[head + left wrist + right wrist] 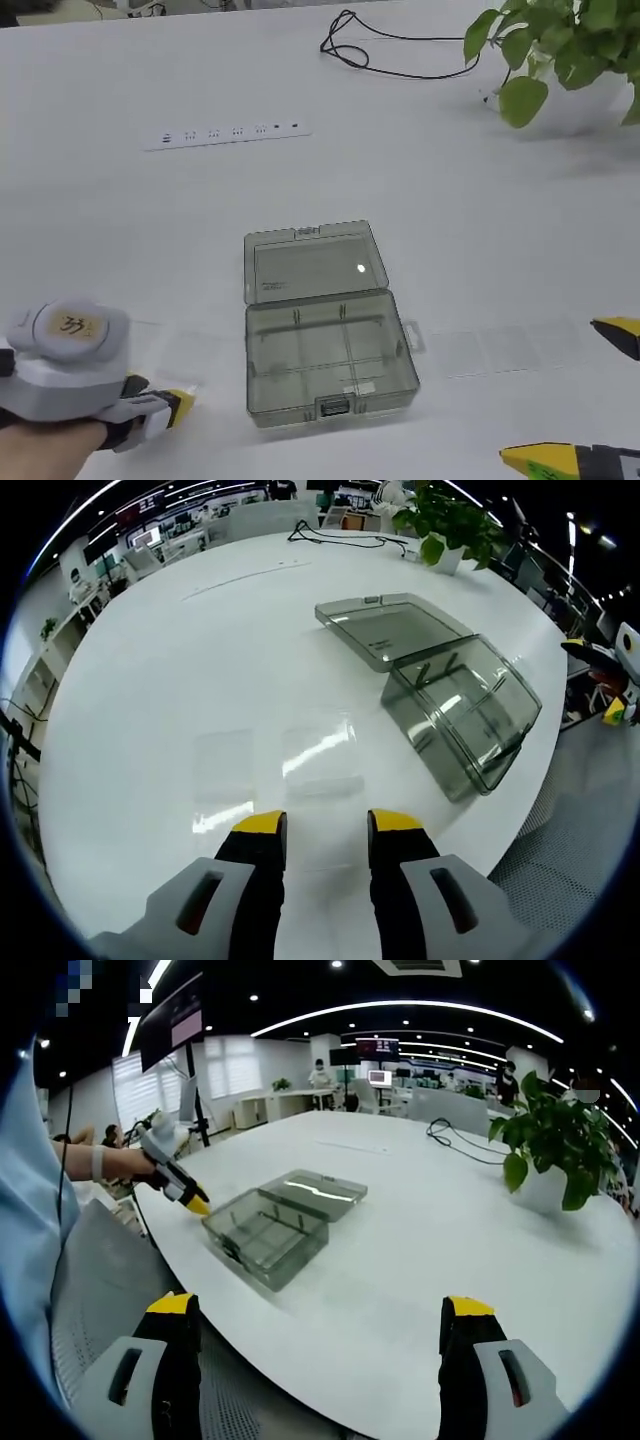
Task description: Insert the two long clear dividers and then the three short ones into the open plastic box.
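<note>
The left claw point(178, 403), held in a hand at the lower left corner of the head view, is left of the grey see-through plastic box point(330, 350). Its yellow tips stand a little apart and grip nothing, as the left gripper view point(328, 825) shows. Just ahead of the tips two flat clear plastic sheets point(320, 750) lie on the white surface point(450, 200), between this claw and the box. Their edges are faint and I cannot tell their length.

The box stands open, its lid point(315, 262) lying flat behind it. Thin lines cross its inside; whether they are dividers or moulded ribs I cannot tell.

Right of the box is a row of pale clear pieces point(505, 347), hard to count. Further right, the right claw point(575, 395) is cut off by the frame edge, wide open and empty.
</note>
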Demonstrator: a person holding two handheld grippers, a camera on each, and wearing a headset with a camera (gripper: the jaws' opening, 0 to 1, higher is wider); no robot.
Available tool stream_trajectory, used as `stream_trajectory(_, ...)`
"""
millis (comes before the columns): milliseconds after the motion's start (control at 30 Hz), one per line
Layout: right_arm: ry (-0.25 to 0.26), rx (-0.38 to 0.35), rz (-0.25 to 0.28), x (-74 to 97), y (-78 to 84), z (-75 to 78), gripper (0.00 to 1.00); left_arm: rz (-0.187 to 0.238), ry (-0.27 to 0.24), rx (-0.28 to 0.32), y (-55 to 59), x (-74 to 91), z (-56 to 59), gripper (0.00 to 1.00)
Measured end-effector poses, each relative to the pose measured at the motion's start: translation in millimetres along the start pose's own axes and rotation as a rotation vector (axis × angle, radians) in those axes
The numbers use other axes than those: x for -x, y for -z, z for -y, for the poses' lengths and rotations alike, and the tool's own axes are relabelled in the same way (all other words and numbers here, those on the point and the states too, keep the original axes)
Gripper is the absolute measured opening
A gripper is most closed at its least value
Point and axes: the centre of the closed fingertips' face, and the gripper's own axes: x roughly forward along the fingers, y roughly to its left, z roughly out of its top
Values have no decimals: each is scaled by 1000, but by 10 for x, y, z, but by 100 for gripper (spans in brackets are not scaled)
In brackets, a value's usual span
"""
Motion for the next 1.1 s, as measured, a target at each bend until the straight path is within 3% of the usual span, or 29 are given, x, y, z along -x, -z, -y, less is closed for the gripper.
stream_trajectory(100, 0, 1, 3, -14, -24, 2, 100, 19, -1, 15, -18, 40, -20, 30)
stream_trajectory(167, -4, -6, 10, -38, -71, -4, 99, 58, 23, 75, -68, 79, 1, 30)
stream_trajectory(367, -8, -9, 11, -88, -159, -38, 98, 120, 62, 158, -152, 205, 20, 30)
stream_trajectory(567, -7, -69, 11, -114, -248, -95, 93, 156, 95, 180, -246, 357, 111, 30)
stream_trajectory(800, -25, -104, 13, -174, -404, -240, 91, 180, 147, 200, -359, 471, 286, 30)
stream_trajectory(1100, -49, -134, 1, -382, -510, -382, 82, 248, 226, 231, -515, 451, 579, 30)
